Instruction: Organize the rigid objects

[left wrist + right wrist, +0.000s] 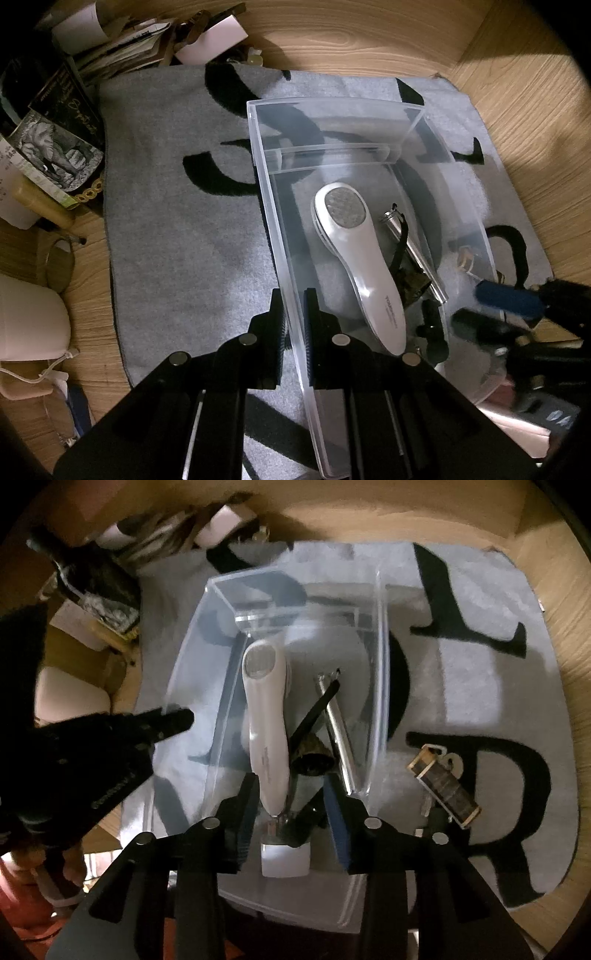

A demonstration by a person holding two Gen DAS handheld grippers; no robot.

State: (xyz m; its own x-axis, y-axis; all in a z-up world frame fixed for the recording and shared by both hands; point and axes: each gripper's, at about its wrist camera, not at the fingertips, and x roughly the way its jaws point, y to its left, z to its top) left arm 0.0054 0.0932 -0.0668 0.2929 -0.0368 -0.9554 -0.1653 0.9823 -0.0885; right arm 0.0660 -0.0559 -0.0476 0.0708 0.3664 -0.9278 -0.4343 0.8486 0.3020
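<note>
On grey mat: left gripper (294,325) clamps clear bin (369,125) wall. Right gripper (290,805) fingers apart over white device (266,716) in bin. Next: fetch harmonica-like block (445,784) at 3 o'clock outside bin.

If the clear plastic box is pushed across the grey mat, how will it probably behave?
The clear box looks rigid, so it should move whole. The fuzzy grey mat may drag it. The loose metal tube inside could roll.

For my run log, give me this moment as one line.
left tongs: shut on clear bin wall | right tongs: open over bin | inside: white device, metal tube
</note>
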